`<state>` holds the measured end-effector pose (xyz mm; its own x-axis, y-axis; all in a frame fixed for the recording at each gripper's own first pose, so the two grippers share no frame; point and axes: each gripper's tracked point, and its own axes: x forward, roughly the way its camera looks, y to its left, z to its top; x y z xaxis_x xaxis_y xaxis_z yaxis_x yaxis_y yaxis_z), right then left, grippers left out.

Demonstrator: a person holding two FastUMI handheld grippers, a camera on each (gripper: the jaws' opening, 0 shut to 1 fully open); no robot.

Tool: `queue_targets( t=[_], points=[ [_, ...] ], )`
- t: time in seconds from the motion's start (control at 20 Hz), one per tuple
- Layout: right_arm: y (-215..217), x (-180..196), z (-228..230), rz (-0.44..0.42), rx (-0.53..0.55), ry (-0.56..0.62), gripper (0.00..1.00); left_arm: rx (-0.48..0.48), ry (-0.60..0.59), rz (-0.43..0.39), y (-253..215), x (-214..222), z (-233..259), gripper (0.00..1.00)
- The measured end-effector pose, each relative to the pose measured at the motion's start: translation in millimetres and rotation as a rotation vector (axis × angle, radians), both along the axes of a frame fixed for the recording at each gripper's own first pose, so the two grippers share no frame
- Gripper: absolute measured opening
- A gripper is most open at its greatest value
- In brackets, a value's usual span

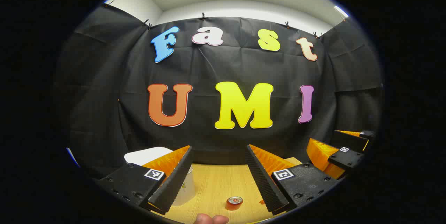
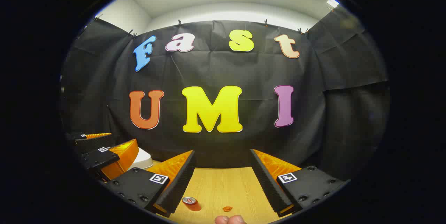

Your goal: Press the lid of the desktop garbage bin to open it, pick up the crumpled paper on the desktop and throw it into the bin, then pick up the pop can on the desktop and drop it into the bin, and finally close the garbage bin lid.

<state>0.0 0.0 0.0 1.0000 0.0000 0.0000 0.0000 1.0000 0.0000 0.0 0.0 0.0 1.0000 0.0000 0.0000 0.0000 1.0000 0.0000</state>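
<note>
Your left gripper (image 1: 219, 177) is spread wide above the desk (image 1: 216, 189), the white bin (image 1: 148, 155) behind its left finger, the pop can (image 1: 234, 203) upright between its fingers. Your right gripper (image 2: 222, 178) is likewise spread, holding nothing.

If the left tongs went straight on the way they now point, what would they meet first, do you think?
Probably the booth's black cloth wall beyond the table; the left tongs point level above it, though depth is unclear.

White bin (image 1: 148, 155) at desk's left; orange pop can (image 1: 234, 203) upright mid-desk; small orange scrap (image 2: 227, 209) beside it.
</note>
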Motion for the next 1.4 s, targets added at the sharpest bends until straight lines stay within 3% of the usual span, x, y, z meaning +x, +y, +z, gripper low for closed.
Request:
queue_targets(
  t=[1.0, 1.15, 1.4],
  points=[
    [4, 19, -11, -0.010, 0.007, 0.024, 0.98, 0.029, -0.007, 0.044, 16, 19, 0, 0.98],
    [8, 22, -13, 0.004, 0.003, 0.029, 0.98, 0.036, -0.005, 0.089, 33, 24, -1, 0.97],
    [5, 31, -16, 0.022, -0.003, 0.040, 0.98, 0.038, 0.039, 0.242, 83, 43, -10, 0.97]
  ],
)
